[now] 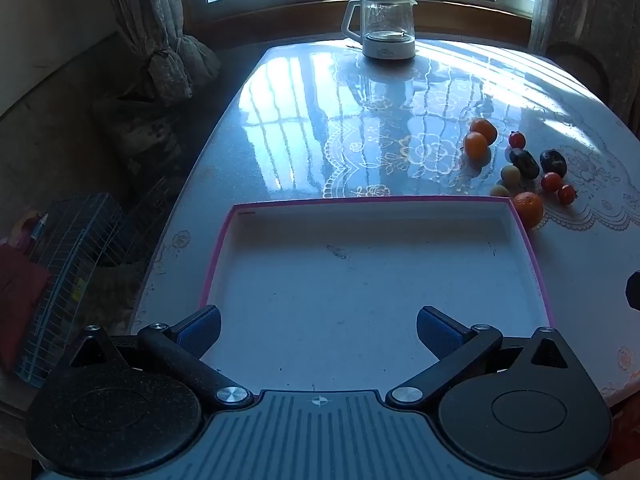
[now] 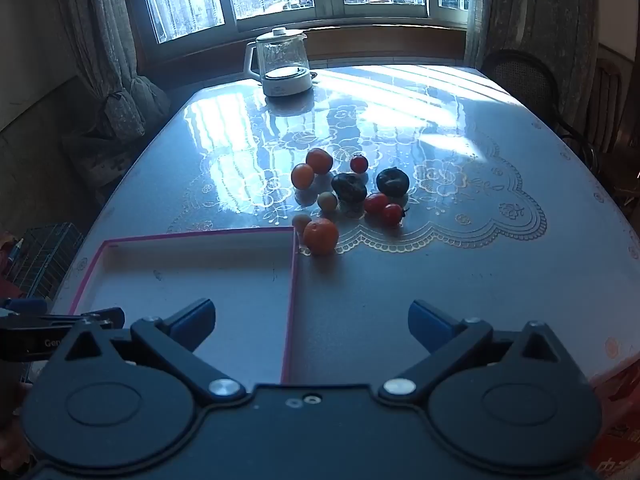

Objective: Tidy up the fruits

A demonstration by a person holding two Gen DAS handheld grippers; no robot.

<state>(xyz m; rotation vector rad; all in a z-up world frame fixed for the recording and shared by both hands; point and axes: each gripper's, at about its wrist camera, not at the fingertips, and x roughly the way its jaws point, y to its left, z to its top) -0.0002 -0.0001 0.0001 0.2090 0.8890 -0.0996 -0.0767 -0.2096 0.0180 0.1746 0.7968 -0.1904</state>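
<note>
— Where are the fruits?
— On the table, in a bunch by the far right corner of the tray.
— And the claws?
— The left claw and right claw are both wide open, holding nothing.

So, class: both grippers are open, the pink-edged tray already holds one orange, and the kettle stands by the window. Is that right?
Not quite. The pink-edged tray holds nothing; the nearest orange lies on the table just outside its far right corner, as the right wrist view shows. The left gripper and right gripper are open, and the kettle stands by the window.
</note>
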